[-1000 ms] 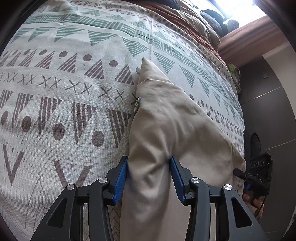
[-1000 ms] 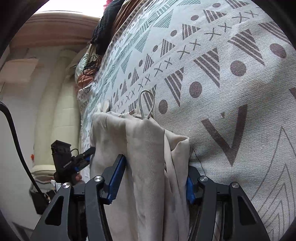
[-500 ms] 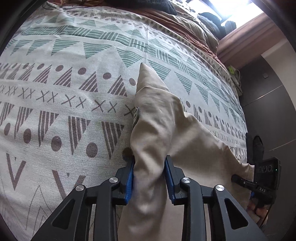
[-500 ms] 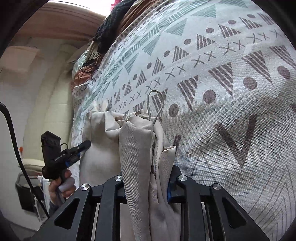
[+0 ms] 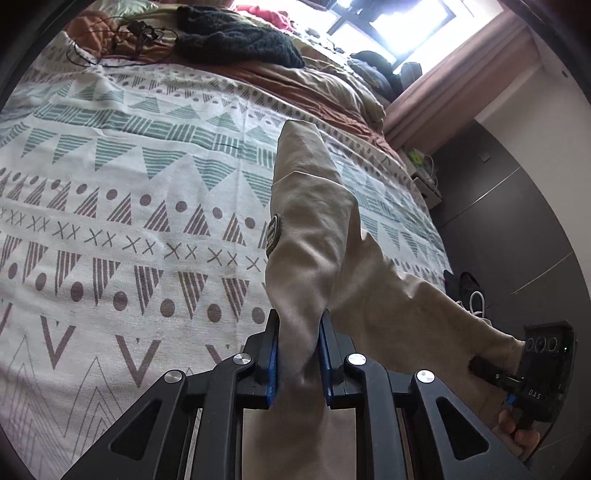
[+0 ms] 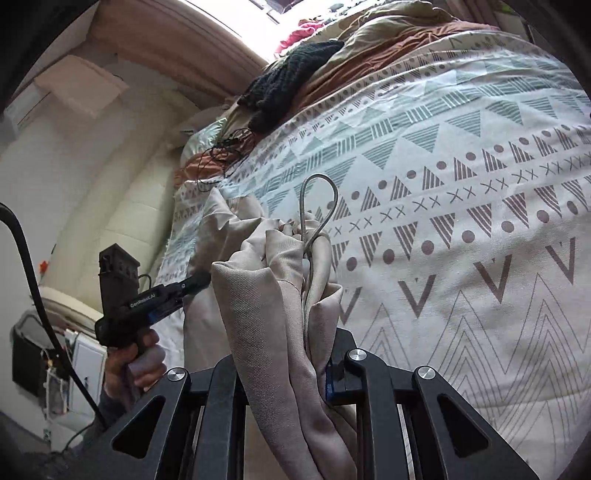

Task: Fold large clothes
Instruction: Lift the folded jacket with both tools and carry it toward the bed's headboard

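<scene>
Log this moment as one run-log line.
phase: lifting | left gripper: shut on garment | right gripper: shut on garment, drawstring loop above | bed: beneath

Patterned bed (image 5: 110, 221) — bright window (image 5: 399, 22)

Blown-out window (image 5: 399, 22) backlight, soft daylight, heavy fisheye curvature, dark corners.
</scene>
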Available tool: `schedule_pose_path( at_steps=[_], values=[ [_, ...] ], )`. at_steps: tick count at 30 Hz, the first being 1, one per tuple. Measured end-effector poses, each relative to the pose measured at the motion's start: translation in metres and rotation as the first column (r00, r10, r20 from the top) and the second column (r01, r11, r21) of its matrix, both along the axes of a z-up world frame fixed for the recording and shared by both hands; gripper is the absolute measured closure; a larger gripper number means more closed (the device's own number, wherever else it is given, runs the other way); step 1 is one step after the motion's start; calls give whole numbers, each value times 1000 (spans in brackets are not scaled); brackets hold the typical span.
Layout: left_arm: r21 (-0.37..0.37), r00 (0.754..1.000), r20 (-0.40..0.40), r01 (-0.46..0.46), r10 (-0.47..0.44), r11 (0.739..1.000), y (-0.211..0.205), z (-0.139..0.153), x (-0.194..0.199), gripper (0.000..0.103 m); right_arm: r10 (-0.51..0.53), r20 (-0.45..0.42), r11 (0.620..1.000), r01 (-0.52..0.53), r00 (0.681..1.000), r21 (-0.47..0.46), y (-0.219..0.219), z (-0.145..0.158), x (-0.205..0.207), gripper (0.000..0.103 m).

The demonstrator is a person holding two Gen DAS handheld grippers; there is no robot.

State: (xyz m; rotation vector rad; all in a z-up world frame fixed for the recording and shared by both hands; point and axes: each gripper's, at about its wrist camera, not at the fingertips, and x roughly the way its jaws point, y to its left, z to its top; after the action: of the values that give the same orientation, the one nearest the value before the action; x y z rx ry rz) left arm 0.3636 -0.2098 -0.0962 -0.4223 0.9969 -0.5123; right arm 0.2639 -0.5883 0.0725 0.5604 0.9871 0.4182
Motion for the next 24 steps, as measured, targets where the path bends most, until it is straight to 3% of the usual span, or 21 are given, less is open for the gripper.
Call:
schedule_pose_path(
  at_steps=[12,24],
  values=[
    [-77,991,123,67,-57,995,20,57,-49,86,-105,113,993,109,988,-36,26,60,-73,86],
    [-176,972,231,76,-34,981,79,111,-124,87,-37,267,994,62,963,-86,98,143,-151,86]
  ],
)
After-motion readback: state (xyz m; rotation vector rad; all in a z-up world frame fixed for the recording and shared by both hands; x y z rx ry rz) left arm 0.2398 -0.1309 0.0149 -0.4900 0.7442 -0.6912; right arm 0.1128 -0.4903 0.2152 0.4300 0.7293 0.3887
